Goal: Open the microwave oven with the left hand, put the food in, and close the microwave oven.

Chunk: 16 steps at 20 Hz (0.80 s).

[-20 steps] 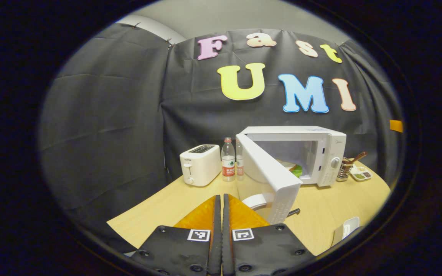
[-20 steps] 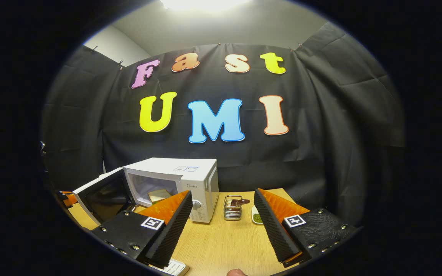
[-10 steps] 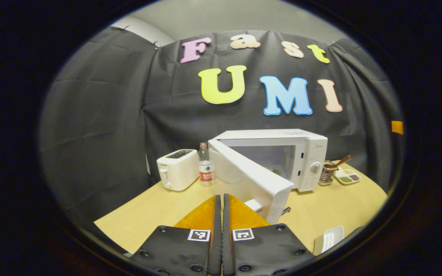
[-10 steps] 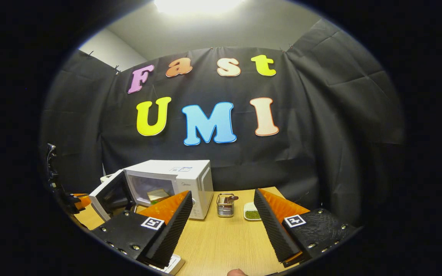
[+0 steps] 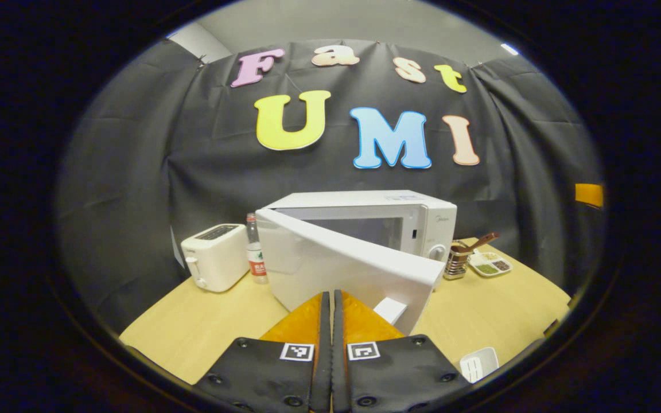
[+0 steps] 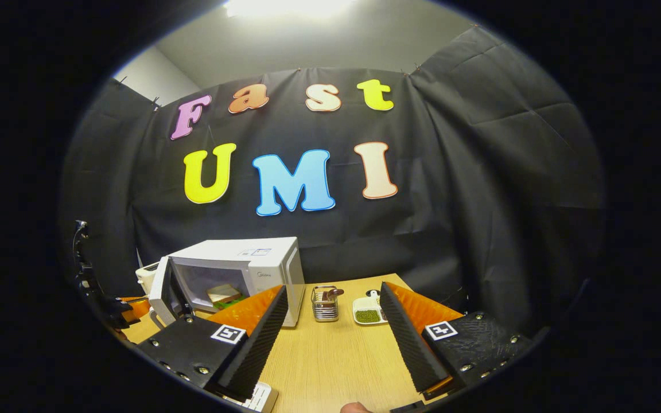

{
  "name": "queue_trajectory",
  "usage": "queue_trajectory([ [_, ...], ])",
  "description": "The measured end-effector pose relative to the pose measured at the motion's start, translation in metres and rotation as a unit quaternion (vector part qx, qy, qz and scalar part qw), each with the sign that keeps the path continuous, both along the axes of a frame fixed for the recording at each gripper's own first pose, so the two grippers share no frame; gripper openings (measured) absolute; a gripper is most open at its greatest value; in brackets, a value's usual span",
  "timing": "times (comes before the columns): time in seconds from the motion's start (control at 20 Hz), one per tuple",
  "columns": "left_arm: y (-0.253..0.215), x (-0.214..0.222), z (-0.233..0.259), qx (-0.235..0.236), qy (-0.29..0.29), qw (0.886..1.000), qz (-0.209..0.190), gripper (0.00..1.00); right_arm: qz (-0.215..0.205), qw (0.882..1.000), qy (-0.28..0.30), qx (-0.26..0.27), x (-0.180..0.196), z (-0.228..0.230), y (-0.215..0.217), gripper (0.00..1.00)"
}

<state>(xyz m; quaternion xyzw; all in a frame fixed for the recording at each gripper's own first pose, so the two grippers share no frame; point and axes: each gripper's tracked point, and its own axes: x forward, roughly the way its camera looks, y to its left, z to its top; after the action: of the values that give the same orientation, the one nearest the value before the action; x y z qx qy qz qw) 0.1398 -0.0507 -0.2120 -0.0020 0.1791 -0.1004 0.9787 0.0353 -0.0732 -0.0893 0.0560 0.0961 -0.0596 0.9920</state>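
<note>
While door (image 5: 353, 269) stands ajar, table (image 6: 336, 367) bare.

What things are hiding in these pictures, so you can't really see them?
- Food inside the microwave: in the left gripper view the half-shut door covers it; in the right gripper view it is too small to name.
- Water bottle: left gripper view, its right side sits behind the door.
- White tray: left gripper view, cut off at the bottom edge.
- Small dish: right gripper view, partly behind the right gripper.
</note>
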Motion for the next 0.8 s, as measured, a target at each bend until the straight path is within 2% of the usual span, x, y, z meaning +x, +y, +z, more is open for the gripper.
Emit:
queue_trajectory([
  [0.3, -0.026, 0.025, -0.004, -0.015, 0.002, 0.999, -0.050, 0.07, -0.020, 1.000, 0.001, -0.007, 0.006, 0.006, 0.005, 0.98],
  [0.8, -0.056, 0.076, -0.006, -0.027, -0.003, 0.993, -0.114, 0.07, -0.082, 0.997, 0.007, -0.007, 0.001, 0.001, -0.001, 0.98],
])
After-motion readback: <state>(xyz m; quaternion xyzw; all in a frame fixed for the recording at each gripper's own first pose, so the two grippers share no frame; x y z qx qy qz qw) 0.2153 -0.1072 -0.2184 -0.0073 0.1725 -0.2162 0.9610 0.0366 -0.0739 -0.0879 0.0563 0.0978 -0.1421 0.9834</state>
